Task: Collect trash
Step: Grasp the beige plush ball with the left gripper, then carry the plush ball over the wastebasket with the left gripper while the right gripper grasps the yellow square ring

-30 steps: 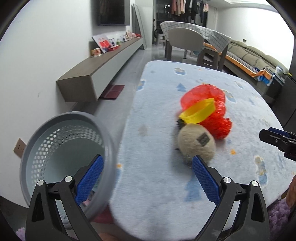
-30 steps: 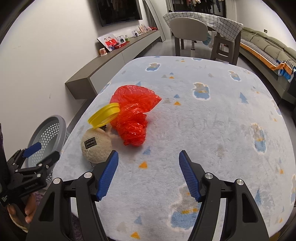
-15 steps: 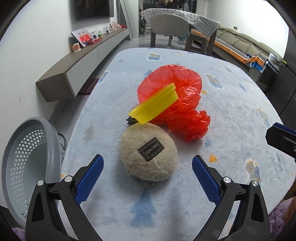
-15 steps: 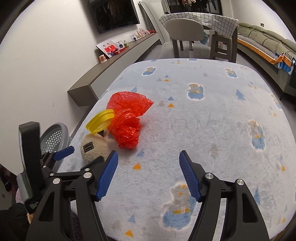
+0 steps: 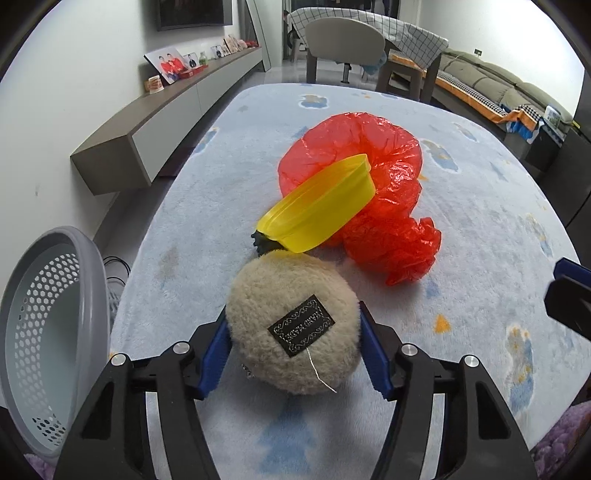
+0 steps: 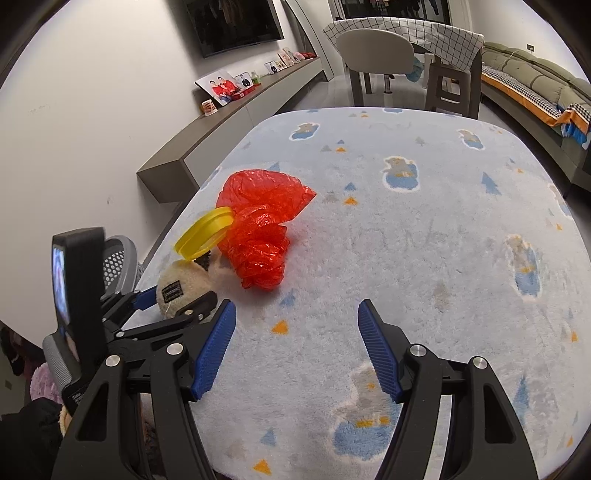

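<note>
Closest to me, the left gripper (image 5: 293, 347) has just been closing, and its blue pads (image 5: 216, 352) now sit against both sides of the beige fluffy ball (image 5: 293, 325), which lies at the near left edge of the pale blue fleece-covered table (image 5: 207, 229). The ball carries a small dark label facing up and a loose thread hanging from it. The right gripper (image 6: 297, 347) hangs over bare fleece to the right of it, its jaws spread apart with nothing between them.

Down off the table's left edge leans the grey perforated basket (image 5: 48, 332), its mouth turned towards the table.

Just behind the ball, touching it, a yellow lid (image 5: 317, 210) stands tilted on edge, with a small black ridged thing (image 5: 260, 242) tucked under its low end; I cannot tell what that is. The lid leans against a crumpled red plastic bag (image 5: 373, 192), which spreads to the right and behind it, so lid and bag crowd the far side of the ball.

Farther off, a long grey wall shelf (image 5: 155, 122) runs along the left wall with framed photos (image 5: 168, 66) on it. Beyond the table stand a chair (image 6: 373, 48), a checked-cloth table (image 6: 436, 33) and a sofa (image 6: 535, 70) at the right.
</note>
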